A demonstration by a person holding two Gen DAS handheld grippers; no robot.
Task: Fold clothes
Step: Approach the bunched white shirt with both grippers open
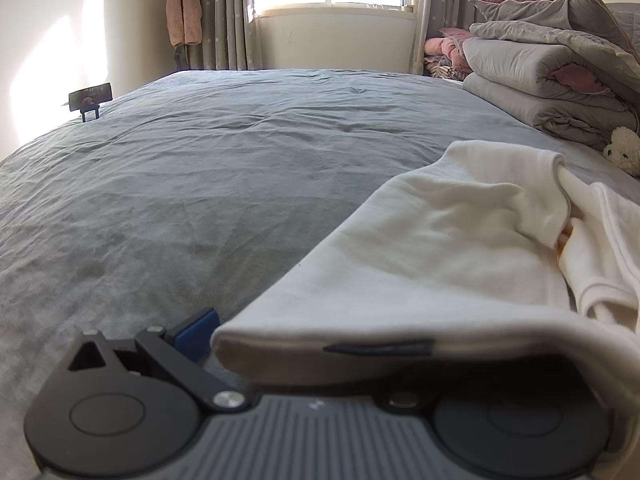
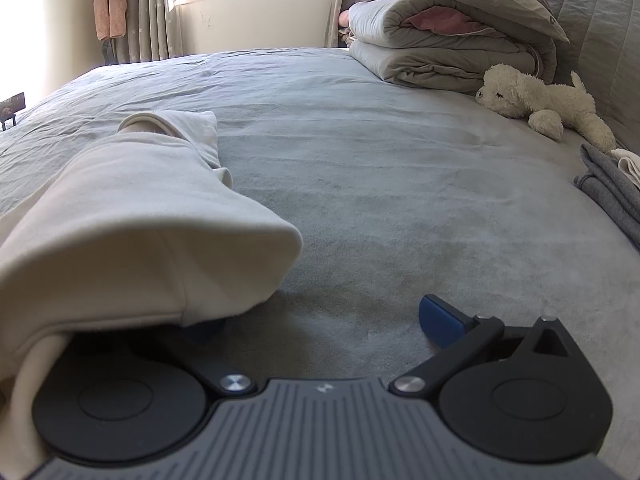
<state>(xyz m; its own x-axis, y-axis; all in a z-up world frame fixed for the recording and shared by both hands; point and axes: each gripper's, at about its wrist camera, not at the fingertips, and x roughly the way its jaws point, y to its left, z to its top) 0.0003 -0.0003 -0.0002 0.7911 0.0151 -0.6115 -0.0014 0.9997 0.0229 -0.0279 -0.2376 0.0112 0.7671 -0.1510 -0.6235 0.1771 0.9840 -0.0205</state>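
Observation:
A cream-white garment (image 1: 460, 248) lies on the grey bed sheet (image 1: 224, 168). In the left wrist view its folded edge drapes over the right side of my left gripper (image 1: 316, 340) and hides the right finger; the left blue pad (image 1: 196, 332) shows, and the jaws stand wide apart. In the right wrist view the same garment (image 2: 132, 216) drapes over the left side of my right gripper (image 2: 320, 324). Its right blue pad (image 2: 440, 322) is bare and the left pad just peeks out under the cloth. Both grippers are open, low over the bed.
A stack of folded grey and pink quilts (image 2: 452, 28) sits at the head of the bed. A white plush dog (image 2: 544, 100) lies beside it. Folded grey clothes (image 2: 612, 188) lie at the right edge. A phone on a stand (image 1: 90, 98) is at the bed's far left.

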